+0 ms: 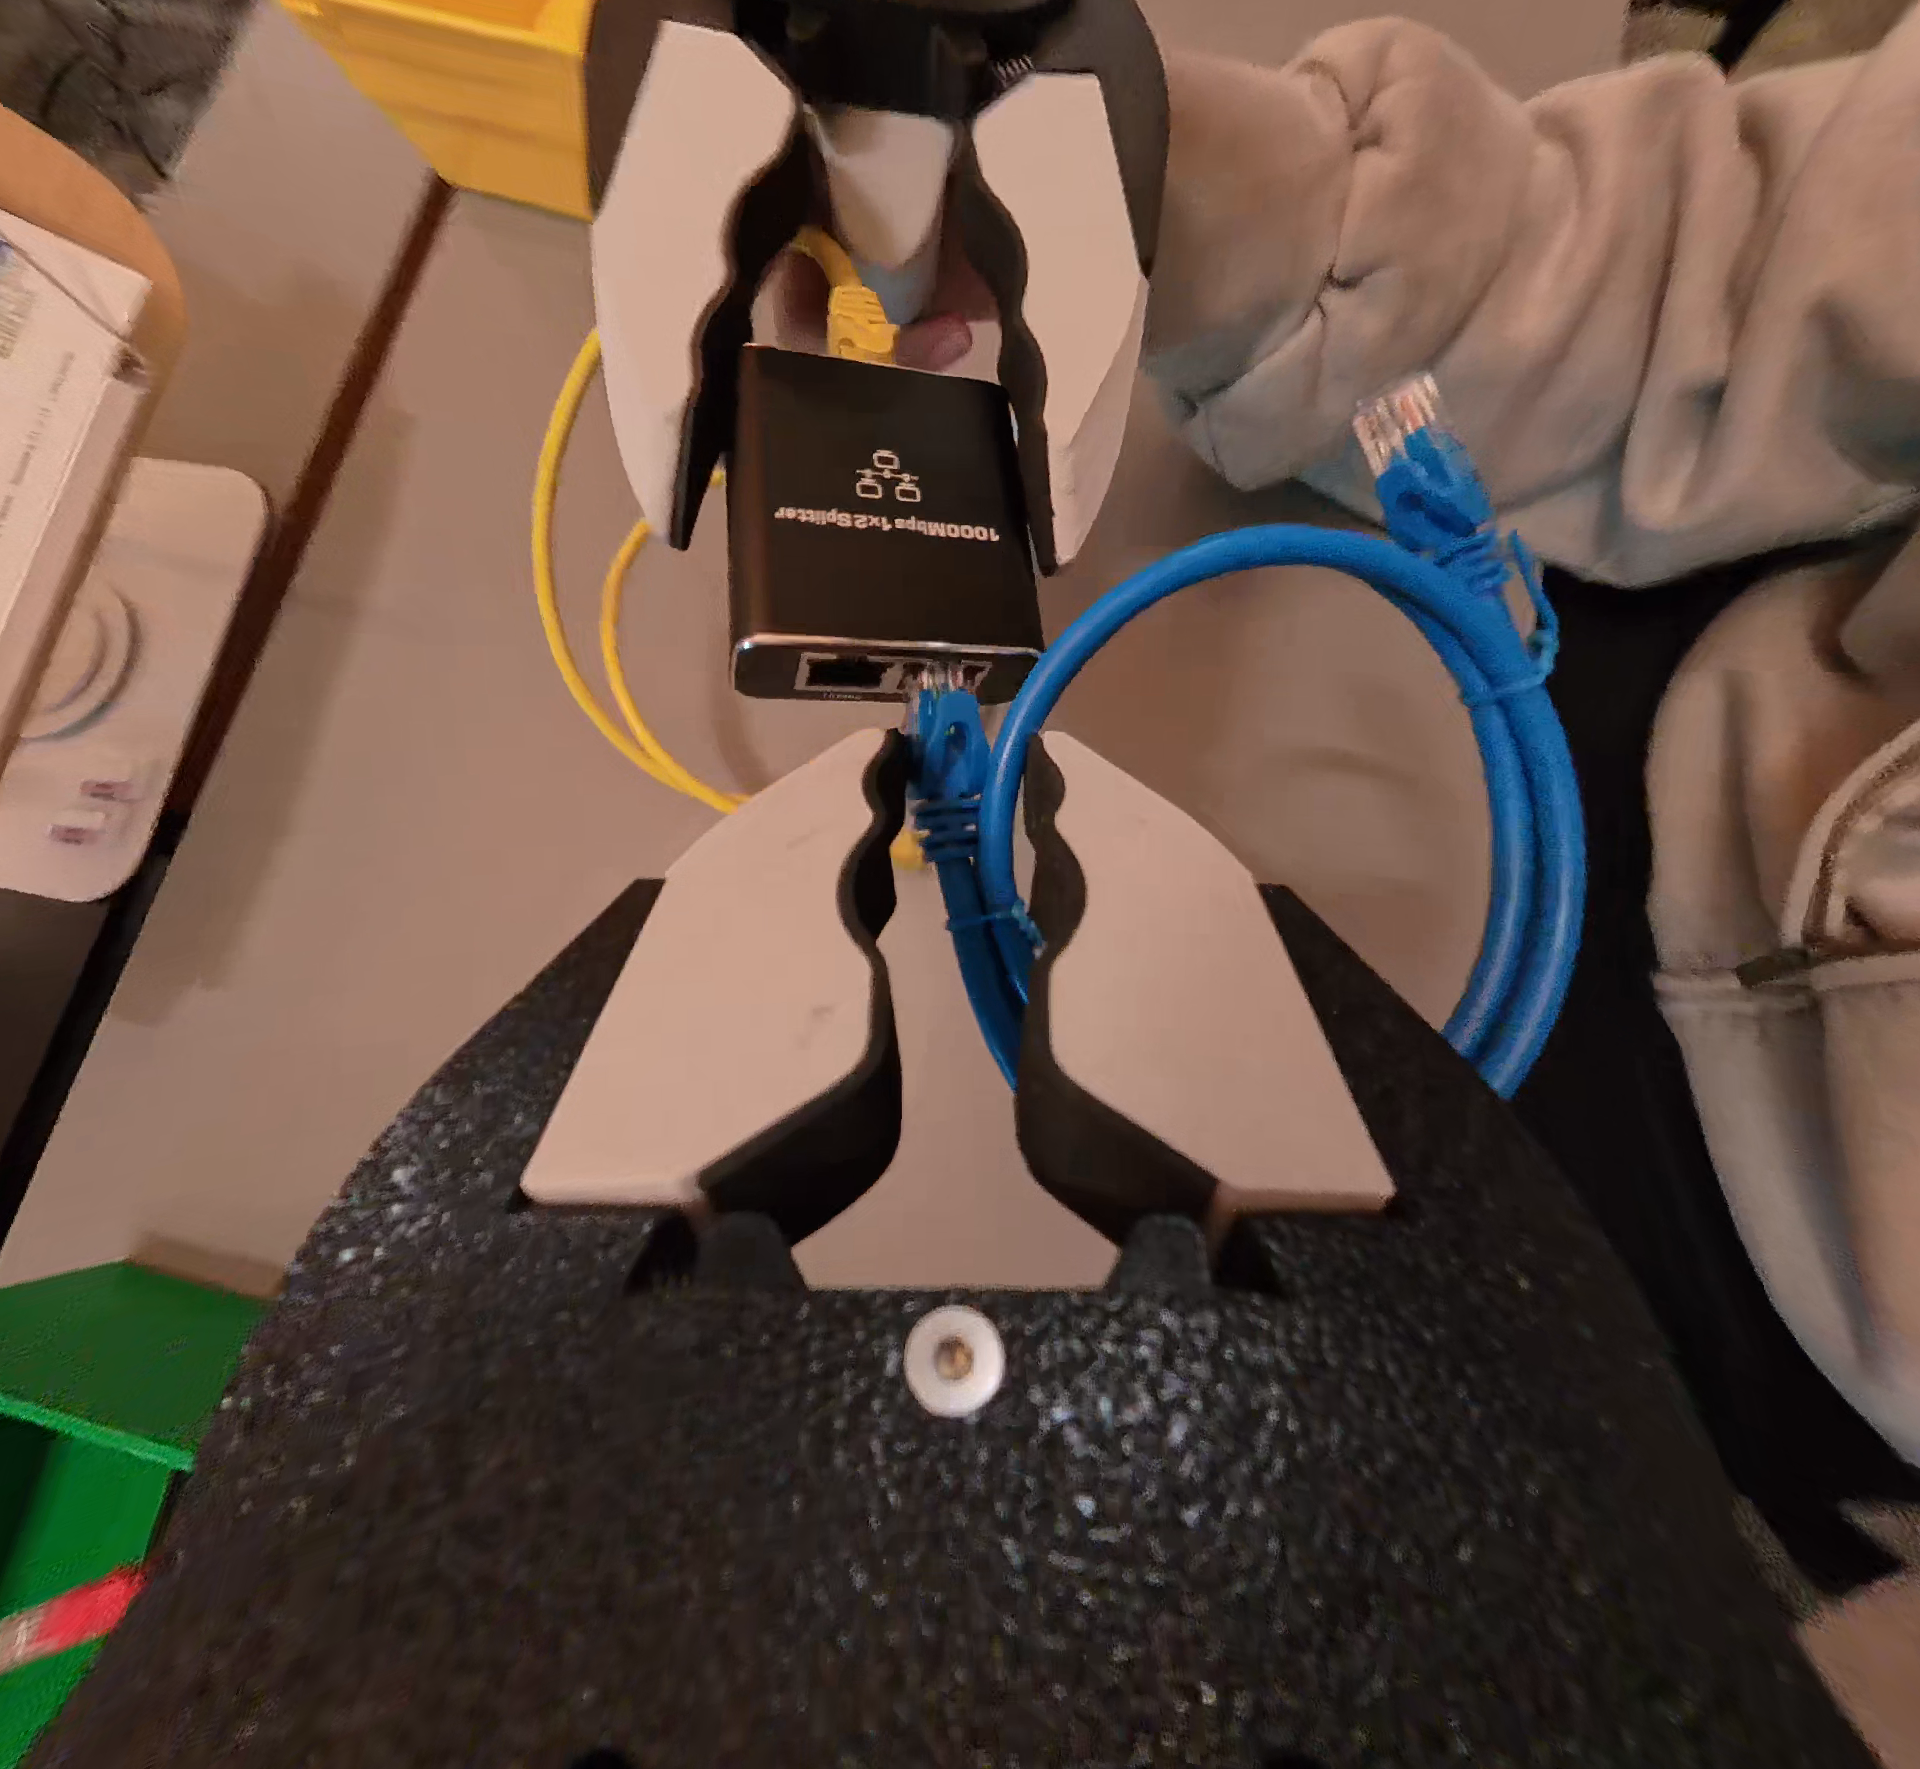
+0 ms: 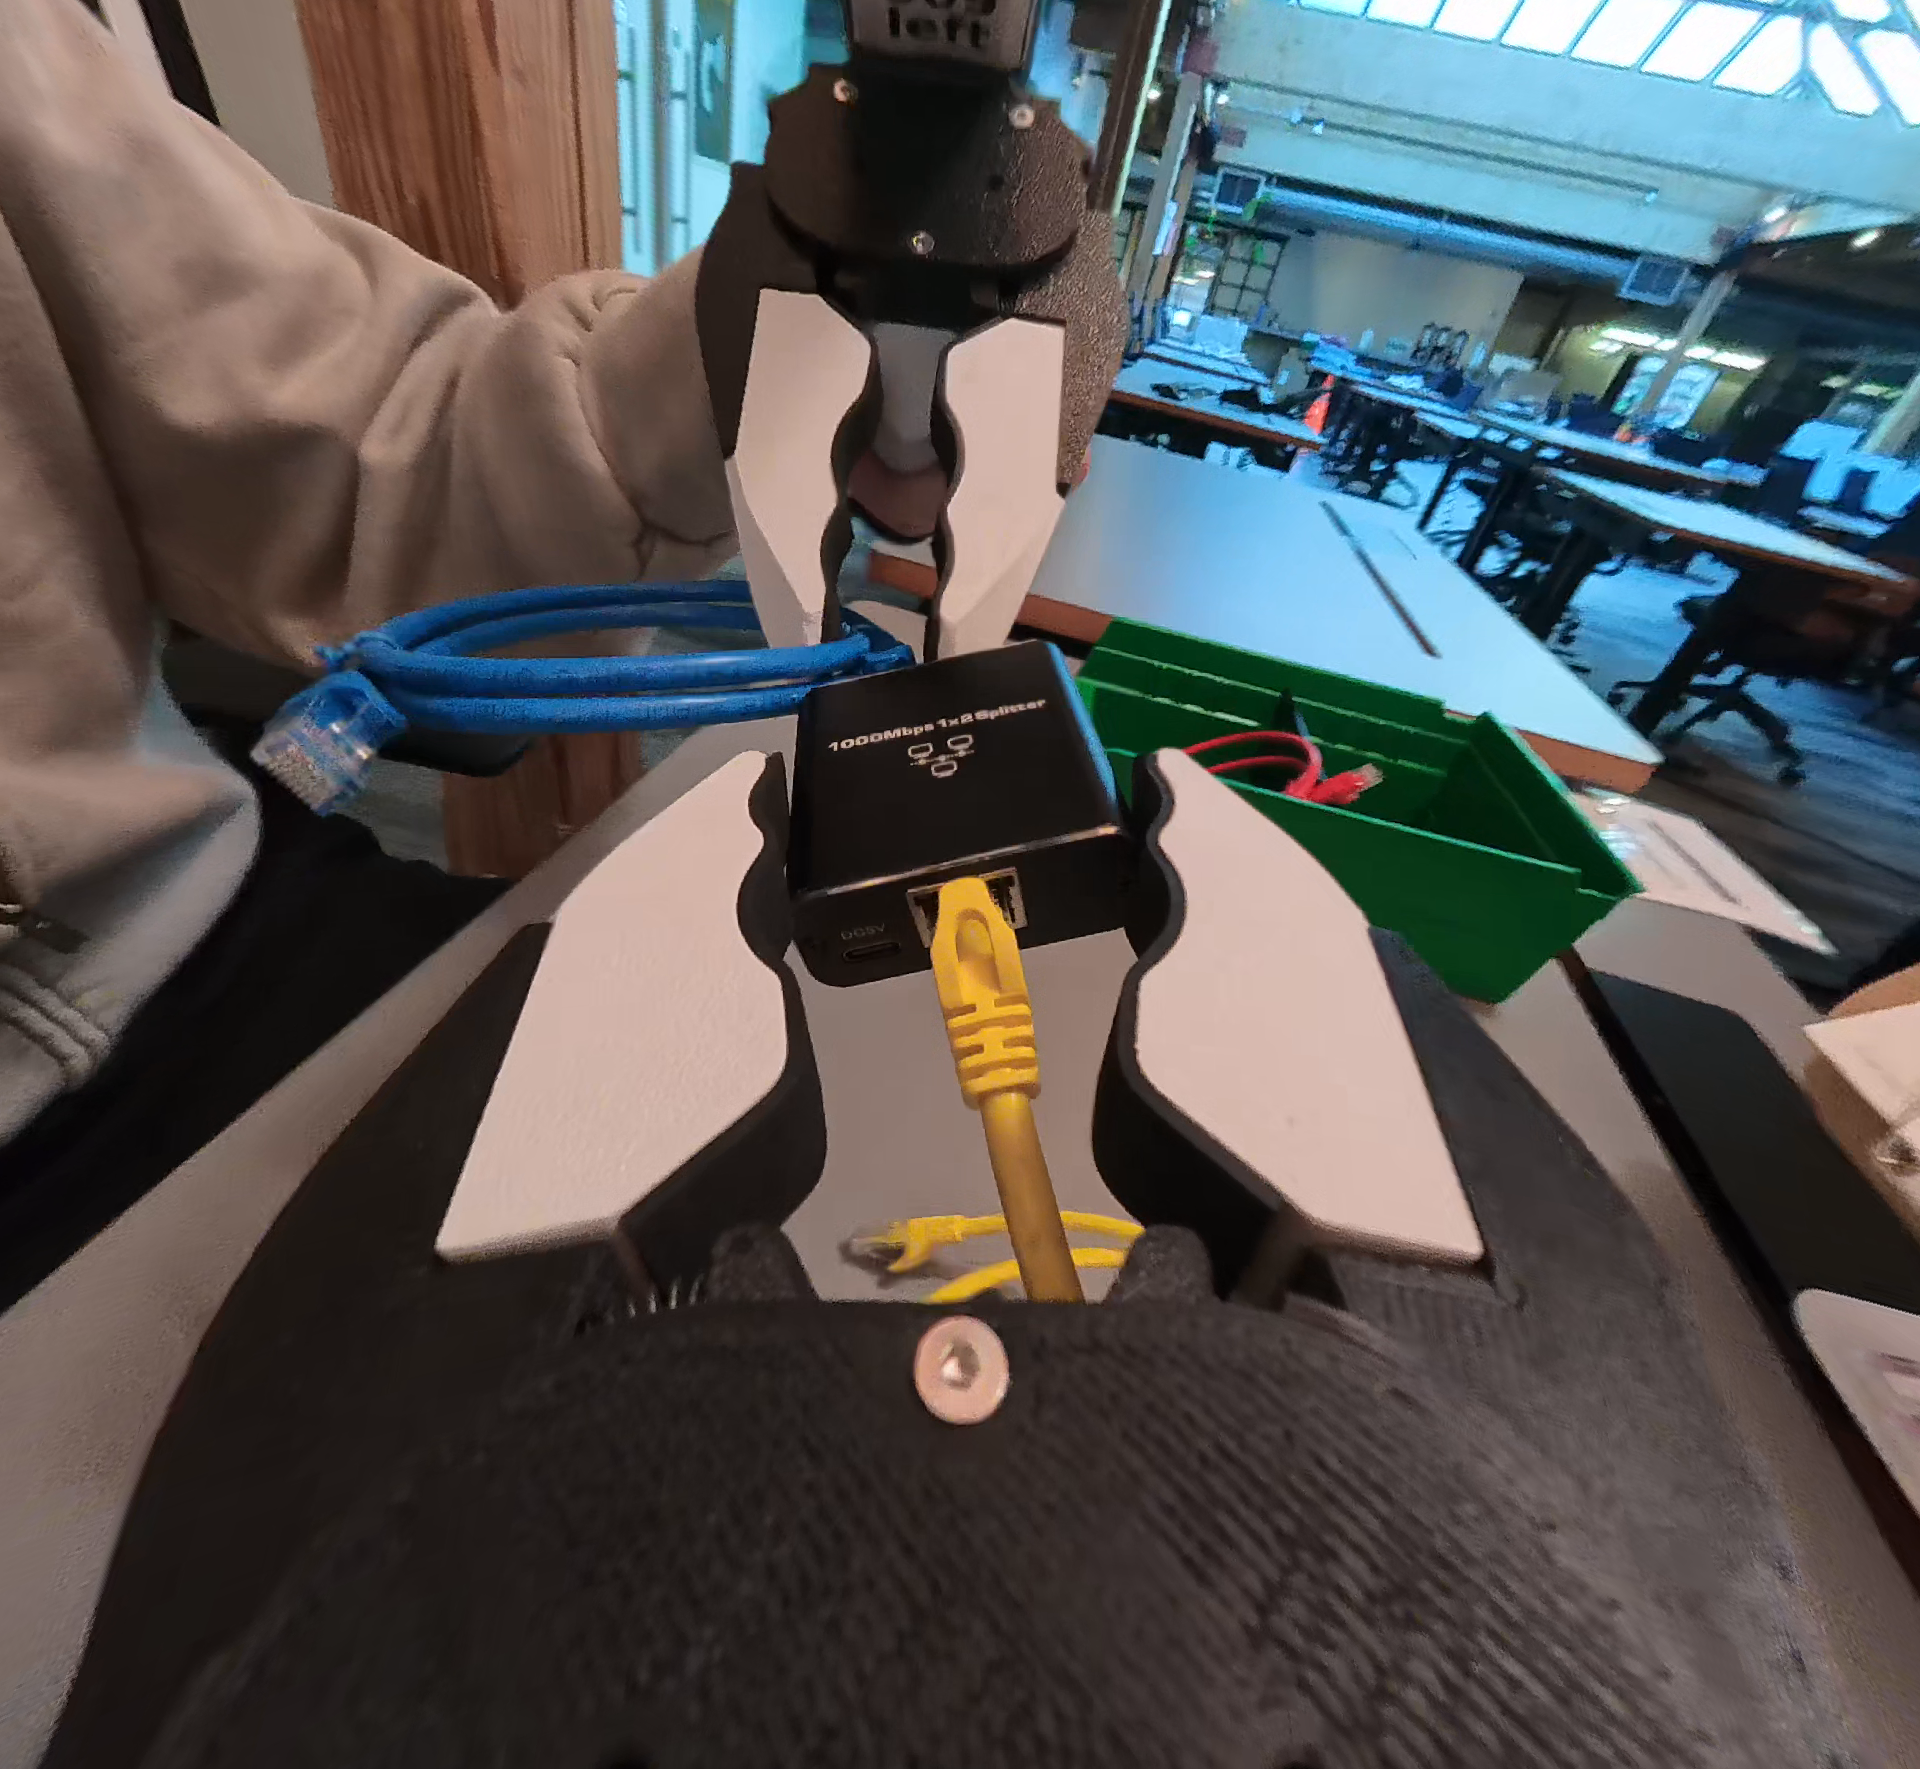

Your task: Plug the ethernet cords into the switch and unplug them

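A black switch (image 1: 883,514) is held in the air, clamped by its sides in my right gripper (image 1: 868,545), which is shut on it; in the right wrist view, that gripper (image 2: 961,769) holds the switch (image 2: 956,784). A yellow cord (image 2: 987,1013) is plugged into the port facing the right gripper. My left gripper (image 1: 961,753) is shut on the plug of a coiled blue cord (image 1: 1455,680). The plug's tip is at the mouth of the right-hand port on the switch's opposite face; I cannot tell if it is seated. The left gripper (image 2: 888,644) shows behind the switch.
A yellow bin (image 1: 447,5) stands beyond the switch. A green bin (image 2: 1351,846) holding a red cord (image 2: 1288,763) stands on the table. A white box (image 1: 62,389) lies at the left. The person's grey sleeve (image 1: 1507,265) is at the right. The yellow cord's slack (image 1: 582,597) loops on the table. Left and right tips are no more than a few centimetres apart.
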